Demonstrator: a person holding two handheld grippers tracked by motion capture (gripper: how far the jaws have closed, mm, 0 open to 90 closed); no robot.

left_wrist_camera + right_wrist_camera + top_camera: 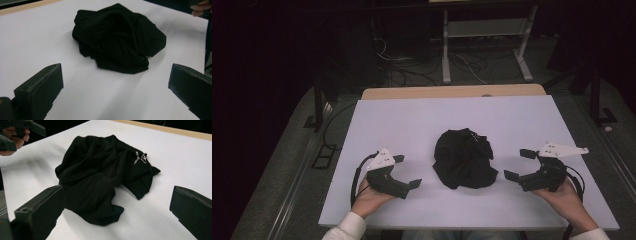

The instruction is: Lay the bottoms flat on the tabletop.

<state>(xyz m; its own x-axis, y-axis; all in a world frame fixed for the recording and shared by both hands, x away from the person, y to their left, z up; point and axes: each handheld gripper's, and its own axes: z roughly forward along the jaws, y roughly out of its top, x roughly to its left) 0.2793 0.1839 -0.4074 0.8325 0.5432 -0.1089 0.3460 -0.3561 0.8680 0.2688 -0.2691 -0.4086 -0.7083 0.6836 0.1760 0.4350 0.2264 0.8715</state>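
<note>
Both grippers rest spread wide and hold nothing, one on each side of a crumpled black garment (pixel 464 158) that lies bunched in a heap near the middle of the white table top (pixel 412 120). No container stands on the table; the cloth lies directly on the bare surface. A small white printed mark shows on a fold of the garment in the right gripper view.

From the high view, the left gripper (pixel 404 172) sits near the garment's left edge, apart from it, its jaws pointing toward the cloth. The right gripper (pixel 518 164) sits near the garment's right edge, also clear of it, its jaws aimed inward at the heap. In each gripper view the cloth lies ahead of the parted jaws, not between them.

Each hand comes in from the table's near edge: the left hand (pixel 367 200) cups its gripper from below with a white cuff at the wrist, and the right hand (pixel 564 197) does likewise.
</note>
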